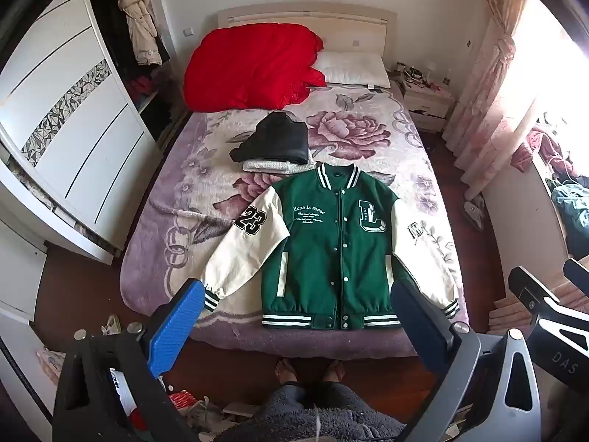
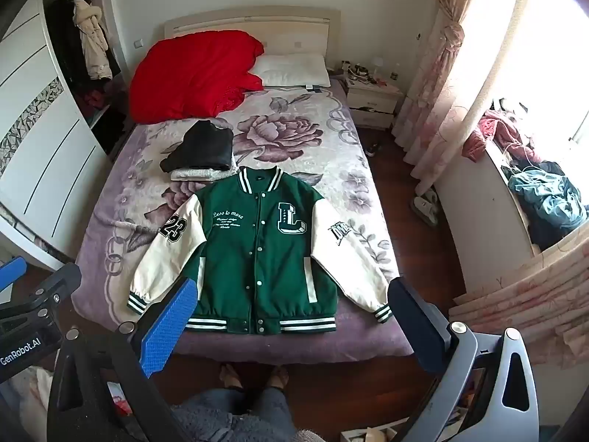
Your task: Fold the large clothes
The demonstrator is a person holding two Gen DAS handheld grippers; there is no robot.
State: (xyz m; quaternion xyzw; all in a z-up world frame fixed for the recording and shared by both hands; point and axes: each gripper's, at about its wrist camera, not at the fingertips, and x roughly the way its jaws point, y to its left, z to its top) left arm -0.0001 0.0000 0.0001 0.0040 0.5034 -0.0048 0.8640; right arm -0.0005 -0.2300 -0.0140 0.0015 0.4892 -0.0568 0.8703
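One green varsity jacket with cream sleeves (image 1: 331,254) (image 2: 257,254) lay spread flat, front up and snapped shut, on the near end of the floral purple-and-cream blanket (image 1: 368,129) (image 2: 294,129) covering the bed. Its long axis ran up the bed: striped collar toward the headboard, striped hem toward the foot, both sleeves angled outward and down. The left gripper (image 1: 298,302) and the right gripper (image 2: 291,302) hung above the foot of the bed, jaws spread wide, empty, touching nothing; the jacket lay beyond and below them. Just past the collar sat one pile of two folded garments, a black one (image 1: 274,143) (image 2: 200,149) on a pale grey one (image 1: 276,167) (image 2: 198,174).
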